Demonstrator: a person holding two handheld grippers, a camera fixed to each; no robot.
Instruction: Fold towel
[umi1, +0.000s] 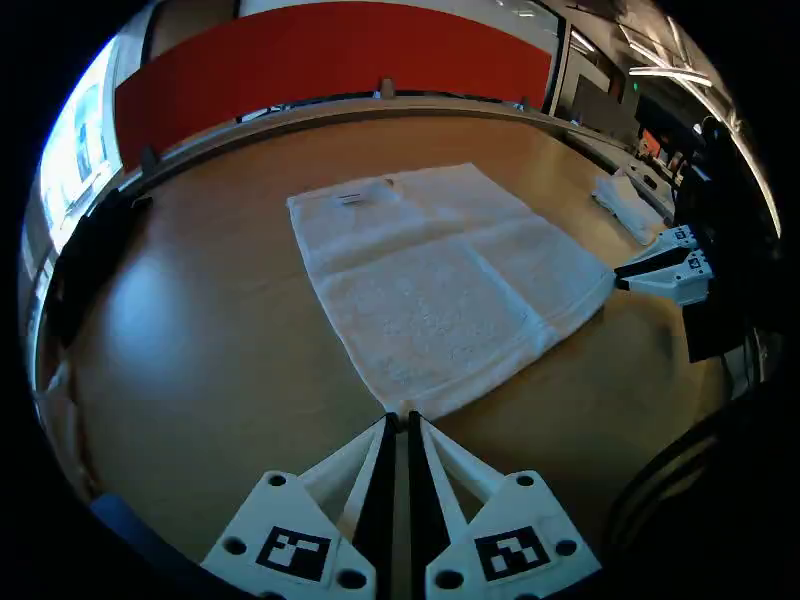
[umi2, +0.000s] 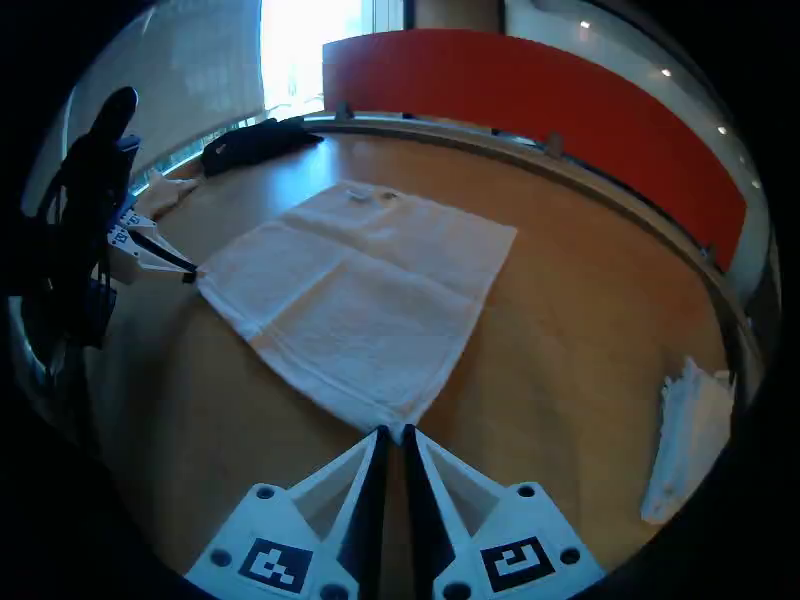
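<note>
White terry-cloth towel (umi1: 440, 280) is seen spread flat in a single layer on the light-brown wooden tabletop (umi1: 220, 330), directly ahead of both tongs and touching their tips. No fold is judged to have been made yet: all four corners are laid out, and only faint crease lines are shown crossing the cloth. The left tongs (umi1: 400, 425) are drawn together on the nearest corner, with the cloth apparently pinched between the tips; the right tongs (umi2: 395, 440) are closed in the same way on the neighbouring corner. The grasp for the first fold is thus taken to be in place, while the lifting of this edge, its carrying over to the opposite edge and any further halving are left to be done.

The held edge is bordered by a woven hem band just beyond it, so it is judged to be a short edge. The long axis is therefore taken to run straight away from the tongs, from the held edge toward the far edge, where a small label (umi1: 360, 192) is sewn, and on toward the red wall panel (umi1: 330, 50) beyond. A crumpled white cloth (umi2: 690, 430) is left well apart, to the right of the right tongs.
</note>
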